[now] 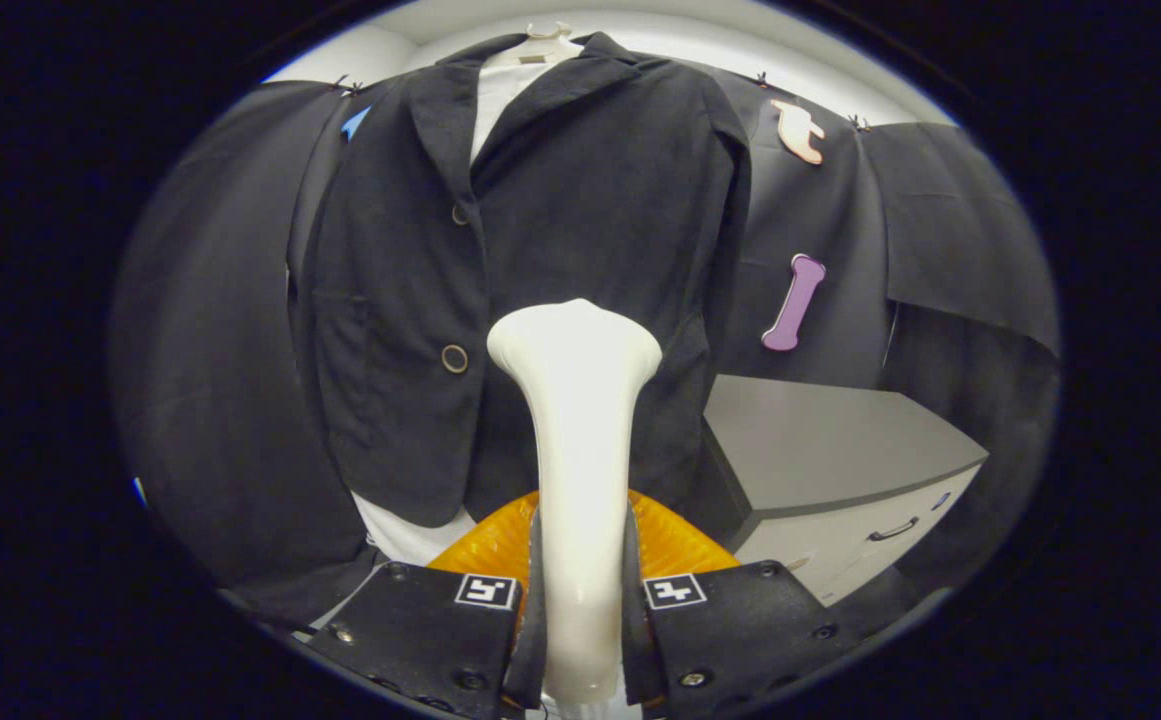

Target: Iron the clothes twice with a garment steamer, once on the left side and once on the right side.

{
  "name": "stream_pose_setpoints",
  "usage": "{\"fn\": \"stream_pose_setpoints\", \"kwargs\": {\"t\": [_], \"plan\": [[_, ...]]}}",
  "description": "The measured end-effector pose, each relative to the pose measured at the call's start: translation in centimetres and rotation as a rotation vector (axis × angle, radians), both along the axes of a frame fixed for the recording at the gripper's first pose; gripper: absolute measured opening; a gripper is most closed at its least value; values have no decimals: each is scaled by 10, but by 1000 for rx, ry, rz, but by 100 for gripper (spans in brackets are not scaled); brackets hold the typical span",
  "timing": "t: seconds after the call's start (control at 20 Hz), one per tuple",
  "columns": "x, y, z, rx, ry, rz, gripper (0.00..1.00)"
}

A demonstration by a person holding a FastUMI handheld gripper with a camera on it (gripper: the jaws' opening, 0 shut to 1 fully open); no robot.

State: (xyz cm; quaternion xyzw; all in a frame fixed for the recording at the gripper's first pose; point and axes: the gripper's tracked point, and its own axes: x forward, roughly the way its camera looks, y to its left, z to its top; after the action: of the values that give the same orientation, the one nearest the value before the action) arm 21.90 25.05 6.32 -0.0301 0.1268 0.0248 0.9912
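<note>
My gripper clamps the white flared plastic garment steamer, its head at the black buttoned jacket's hem; grey-topped cabinet crowds beside.

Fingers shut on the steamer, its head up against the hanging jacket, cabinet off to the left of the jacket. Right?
Not quite: gripper view shows the cabinet right of the jacket. The rest holds: fingers shut on the steamer, head at the jacket.

the camera rides on the gripper, looking forward along its fingers, close to the hanging jacket just beyond them, cabinet further off.
</note>
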Motion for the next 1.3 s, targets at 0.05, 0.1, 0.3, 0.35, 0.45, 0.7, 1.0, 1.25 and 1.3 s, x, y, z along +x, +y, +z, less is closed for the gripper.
{"fn": "stream_pose_setpoints", "kwargs": {"t": [0.05,0.1,0.3,0.35,0.45,0.7,1.0,1.25,1.3], "plan": [[0,-1,-8,-3,14,0,33],[0,0,-18,-4,33,-2,33],[2,0,-58,-8,89,27,33],[2,-2,-68,-25,104,27,33],[1,-2,-84,-19,138,27,33],[-6,-4,-120,-57,201,49,33],[-21,-7,-135,-31,245,31,33],[-41,13,-47,15,69,73,33],[-41,20,-25,24,32,92,33]]}}
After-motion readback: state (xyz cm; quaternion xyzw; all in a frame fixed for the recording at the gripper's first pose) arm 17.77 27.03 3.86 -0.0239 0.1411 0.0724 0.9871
